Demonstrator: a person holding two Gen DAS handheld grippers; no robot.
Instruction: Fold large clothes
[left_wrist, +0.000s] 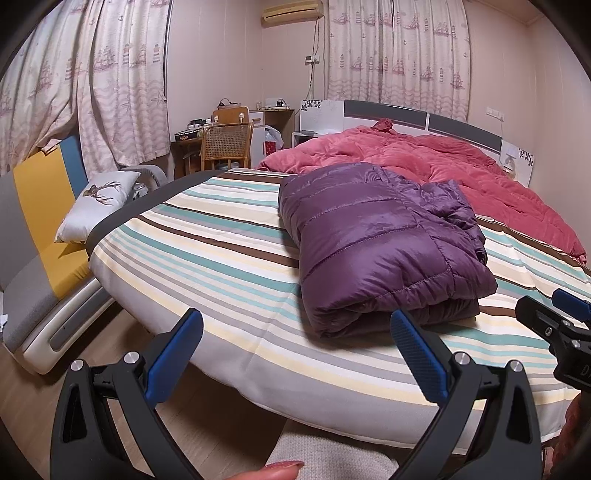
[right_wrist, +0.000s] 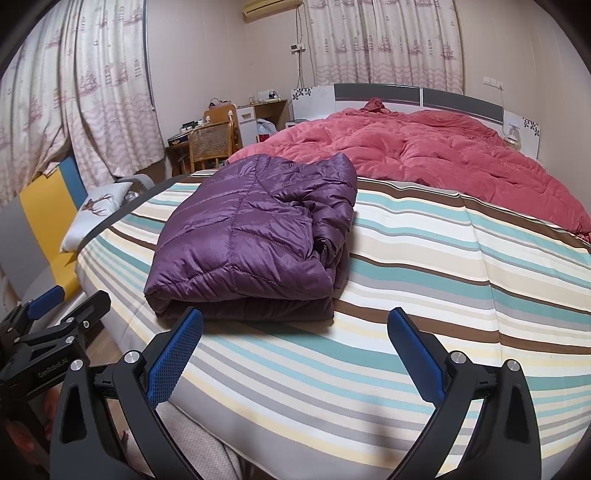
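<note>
Spread fingers (right_wrist: 413, 347), folded purple jacket (right_wrist: 255, 236) on bed (right_wrist: 443, 295)

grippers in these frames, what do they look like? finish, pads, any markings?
Both grippers, left and right, match: matte black V-shaped arms with slot cutouts, silver pivot bolts, and blue cross-hatch textured finger pads. White "GenRobot.AI" lettering shows on the left unit's body. No cables visible.

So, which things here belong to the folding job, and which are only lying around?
Part of the job:
- purple puffer jacket, folded, lying on the striped bedsheet
- left gripper, open, empty
- right gripper, open, empty

Only lying around:
- red comforter
- deer-print pillow
- rattan chair
- curtains
- air conditioner
</note>
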